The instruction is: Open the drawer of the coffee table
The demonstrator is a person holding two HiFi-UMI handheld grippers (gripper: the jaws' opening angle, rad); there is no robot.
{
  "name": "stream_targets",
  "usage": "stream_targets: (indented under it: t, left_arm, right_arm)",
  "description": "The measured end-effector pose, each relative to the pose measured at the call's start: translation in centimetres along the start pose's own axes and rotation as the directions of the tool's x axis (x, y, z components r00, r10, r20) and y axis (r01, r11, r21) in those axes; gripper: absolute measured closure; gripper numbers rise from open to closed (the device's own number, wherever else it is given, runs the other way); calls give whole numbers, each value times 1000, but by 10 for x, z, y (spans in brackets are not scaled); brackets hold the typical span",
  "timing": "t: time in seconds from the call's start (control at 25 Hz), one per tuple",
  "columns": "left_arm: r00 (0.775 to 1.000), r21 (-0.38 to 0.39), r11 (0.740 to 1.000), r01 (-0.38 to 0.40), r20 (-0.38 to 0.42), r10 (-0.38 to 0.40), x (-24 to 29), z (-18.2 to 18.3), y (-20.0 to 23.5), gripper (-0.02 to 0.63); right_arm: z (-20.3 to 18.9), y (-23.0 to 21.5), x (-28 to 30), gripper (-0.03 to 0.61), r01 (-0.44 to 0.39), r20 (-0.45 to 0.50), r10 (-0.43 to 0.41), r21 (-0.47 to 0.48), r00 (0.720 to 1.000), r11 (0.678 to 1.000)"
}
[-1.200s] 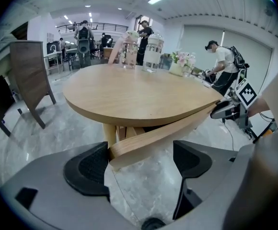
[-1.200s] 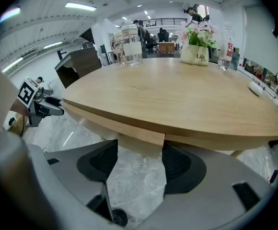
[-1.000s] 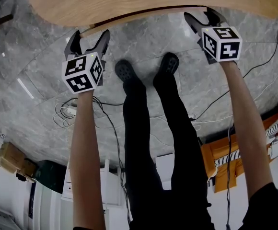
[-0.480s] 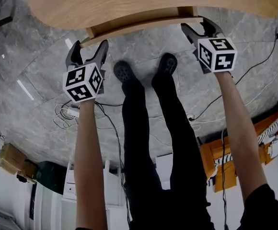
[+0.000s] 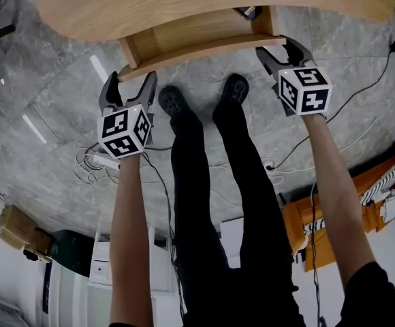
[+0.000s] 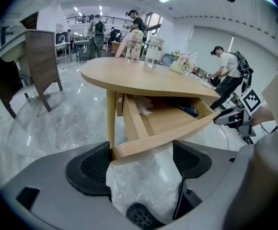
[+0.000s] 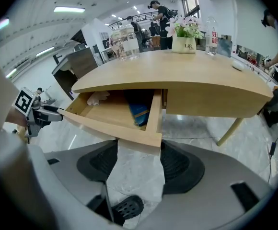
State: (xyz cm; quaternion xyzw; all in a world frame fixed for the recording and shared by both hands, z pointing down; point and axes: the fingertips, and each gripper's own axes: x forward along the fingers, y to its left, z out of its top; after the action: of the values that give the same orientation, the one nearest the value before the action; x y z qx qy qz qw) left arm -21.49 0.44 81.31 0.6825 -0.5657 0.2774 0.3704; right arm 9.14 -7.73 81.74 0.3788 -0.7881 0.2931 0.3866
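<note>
Head view: found drawer (image 5: 197, 36) part-way out beneath tabletop's (image 5: 184, 2) near edge, with front corners between spread jaws of left gripper (image 5: 131, 84) and right gripper (image 5: 279, 48). Judged uneven pulling likely to skew and jam it.

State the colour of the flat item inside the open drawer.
Dark blue; the item shows best in the right gripper view.

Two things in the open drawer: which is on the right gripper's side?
The dark blue item, beside the drawer wall nearest the right gripper; the crumpled white one lies at the opposite end.
</note>
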Motion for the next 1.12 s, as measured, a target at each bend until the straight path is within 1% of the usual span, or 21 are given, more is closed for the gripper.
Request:
stream_targets:
  t: [0.16, 0.36, 0.68, 0.92, 1.12]
  left_arm:
    - [1000, -5, 1000, -3, -11, 3, -3, -10, -4, 195]
    - [1000, 0, 1000, -5, -10, 5, -2, -11, -4, 195]
    - [999, 18, 1000, 1, -49, 0, 1, -23, -4, 195]
    - [999, 23, 1000, 1, -32, 0, 2, -22, -5, 195]
    - [999, 18, 1000, 10, -44, -9, 1, -26, -7, 193]
  right_arm:
    - [-9, 1, -2, 310, -3, -17, 3, -3, 1000, 1000]
    - [-12, 2, -3, 310, 8, -20, -8, 10, 1000, 1000]
    - [-26, 5, 0, 310, 9, -49, -8, 15, 999, 1000]
    - [-25, 3, 1, 310, 18, -33, -18, 1, 999, 1000]
    - [-29, 7, 3, 310, 20, -55, -20, 6, 998, 1000]
